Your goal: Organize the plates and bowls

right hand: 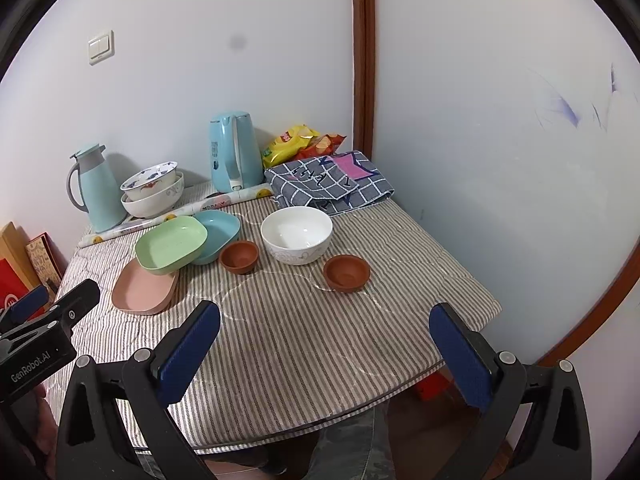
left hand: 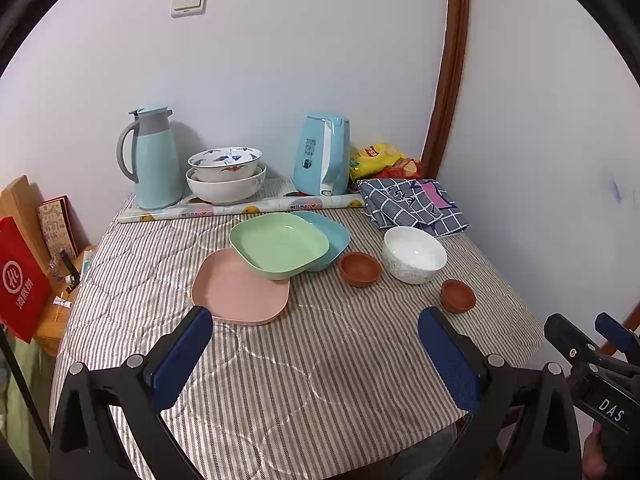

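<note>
On the striped tablecloth (left hand: 280,368) (right hand: 304,332) a green plate (left hand: 278,246) (right hand: 171,249) rests tilted across a pink plate (left hand: 240,294) (right hand: 144,292) and a blue plate (left hand: 332,236) (right hand: 220,230). To their right sit a brown bowl (left hand: 360,269) (right hand: 239,257), a white bowl (left hand: 414,254) (right hand: 297,234) and a second brown bowl (left hand: 458,295) (right hand: 346,273). Two patterned bowls (left hand: 226,174) (right hand: 153,190) stand nested at the back. My left gripper (left hand: 316,332) hovers open just before the pink plate. My right gripper (right hand: 326,326) is open and empty, short of the brown bowls.
A blue thermos jug (left hand: 154,156) (right hand: 98,188) and blue kettle (left hand: 322,154) (right hand: 234,152) stand along the back wall beside snack bags (left hand: 380,158) (right hand: 298,142). A folded checked cloth (left hand: 412,204) (right hand: 328,182) lies at the back right. Boxes and a red bag (left hand: 20,280) crowd the left side.
</note>
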A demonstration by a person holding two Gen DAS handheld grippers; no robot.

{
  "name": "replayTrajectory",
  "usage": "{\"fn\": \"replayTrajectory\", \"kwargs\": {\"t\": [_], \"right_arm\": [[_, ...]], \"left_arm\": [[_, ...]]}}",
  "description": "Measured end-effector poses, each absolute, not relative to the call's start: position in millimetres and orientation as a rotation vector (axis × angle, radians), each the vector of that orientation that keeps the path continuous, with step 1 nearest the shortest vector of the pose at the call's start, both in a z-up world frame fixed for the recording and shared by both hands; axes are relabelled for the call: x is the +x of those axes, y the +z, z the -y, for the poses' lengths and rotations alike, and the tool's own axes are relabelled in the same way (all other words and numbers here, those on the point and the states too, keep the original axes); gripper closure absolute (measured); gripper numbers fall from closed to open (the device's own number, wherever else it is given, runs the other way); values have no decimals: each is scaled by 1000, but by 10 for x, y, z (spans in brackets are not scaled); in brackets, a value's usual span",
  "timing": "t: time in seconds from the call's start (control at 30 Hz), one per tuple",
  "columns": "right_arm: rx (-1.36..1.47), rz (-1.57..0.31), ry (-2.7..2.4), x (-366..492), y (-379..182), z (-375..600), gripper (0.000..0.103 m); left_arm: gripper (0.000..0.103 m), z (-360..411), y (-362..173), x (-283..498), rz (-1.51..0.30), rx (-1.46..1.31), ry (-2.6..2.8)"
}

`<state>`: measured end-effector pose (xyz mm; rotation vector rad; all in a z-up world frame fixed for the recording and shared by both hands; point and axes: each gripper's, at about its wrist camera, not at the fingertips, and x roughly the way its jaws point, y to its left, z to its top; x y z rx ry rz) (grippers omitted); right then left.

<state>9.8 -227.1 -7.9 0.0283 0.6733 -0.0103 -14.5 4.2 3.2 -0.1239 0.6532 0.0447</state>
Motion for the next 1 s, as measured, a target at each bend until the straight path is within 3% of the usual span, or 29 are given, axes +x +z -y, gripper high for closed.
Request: {"fn": "replayTrajectory", "kwargs": {"t": [1.0], "right_arm": [[39, -666, -8, 74, -70, 2278, 0]], "left_arm": [[0, -57, 16, -228, -648, -124, 51]]}}
